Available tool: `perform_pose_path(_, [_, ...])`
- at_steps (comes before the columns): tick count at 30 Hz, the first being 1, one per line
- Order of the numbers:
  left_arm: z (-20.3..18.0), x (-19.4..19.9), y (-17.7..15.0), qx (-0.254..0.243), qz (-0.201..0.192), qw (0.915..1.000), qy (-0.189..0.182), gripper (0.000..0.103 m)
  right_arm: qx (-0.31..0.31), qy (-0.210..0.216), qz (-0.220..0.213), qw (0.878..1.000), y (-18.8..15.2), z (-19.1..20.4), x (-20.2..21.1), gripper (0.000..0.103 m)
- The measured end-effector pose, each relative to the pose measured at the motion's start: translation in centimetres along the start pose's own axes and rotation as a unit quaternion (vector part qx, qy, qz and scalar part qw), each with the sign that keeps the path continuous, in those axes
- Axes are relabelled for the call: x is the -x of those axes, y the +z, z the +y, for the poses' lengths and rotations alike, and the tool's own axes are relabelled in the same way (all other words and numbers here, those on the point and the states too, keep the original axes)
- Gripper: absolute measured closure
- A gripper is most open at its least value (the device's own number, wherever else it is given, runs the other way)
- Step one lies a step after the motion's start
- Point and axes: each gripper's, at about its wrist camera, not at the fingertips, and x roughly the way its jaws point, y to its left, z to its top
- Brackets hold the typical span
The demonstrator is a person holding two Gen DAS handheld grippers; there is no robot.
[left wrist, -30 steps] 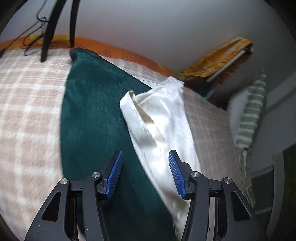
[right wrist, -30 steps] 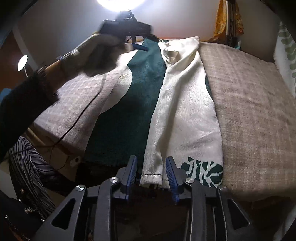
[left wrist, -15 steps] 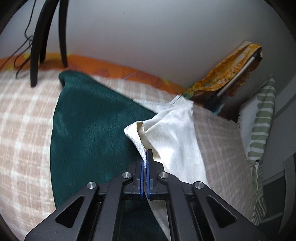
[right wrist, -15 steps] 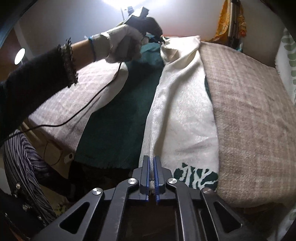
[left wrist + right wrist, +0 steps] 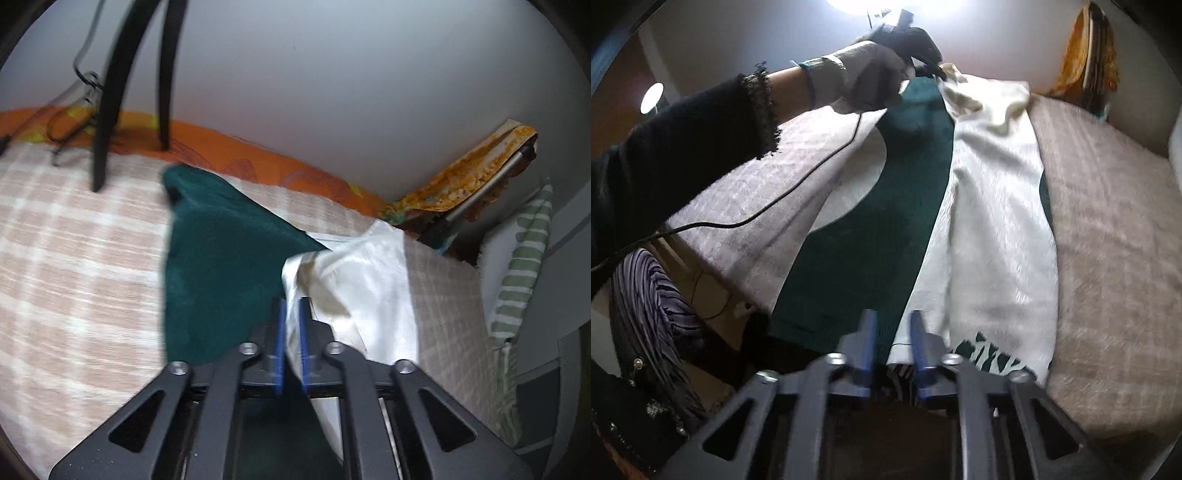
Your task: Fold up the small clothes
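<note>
A cream-white cloth (image 5: 993,221) lies lengthwise on a dark green cloth (image 5: 879,236) on the bed. In the left wrist view my left gripper (image 5: 291,332) is shut on the far corner of the white cloth (image 5: 354,273) and lifts it off the green cloth (image 5: 218,266). In the right wrist view the left gripper (image 5: 932,72) holds that far corner up. My right gripper (image 5: 892,343) sits at the near hem of the white cloth, its jaws parted a little with the hem between them.
A checked beige blanket (image 5: 74,258) covers the bed. Black stand legs (image 5: 107,110) rest on it at the back left. An orange patterned item (image 5: 469,173) and a striped cushion (image 5: 524,266) are at the right. A bright lamp (image 5: 886,3) shines overhead.
The left gripper closed on the white cloth's far corner and raised it. The right gripper closed on the near hem, then its jaws parted slightly.
</note>
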Motion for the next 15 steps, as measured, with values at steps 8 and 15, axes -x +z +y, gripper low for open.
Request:
perform_pose_path(8, [-2.3, 5.9, -2.3, -0.103, -0.015, 0.9946, 0.004, 0.088, -0.158, -0.065, -0.068, 0.983, -1.5, -9.3, 4.6, 0.077])
perform_pose_path(15, [-6.2, 10.7, -10.7, -0.209, 0.048, 0.9741, -0.071, 0.087, -0.189, -0.035, 0.008, 0.981, -3.5, -11.4, 0.8, 0.071])
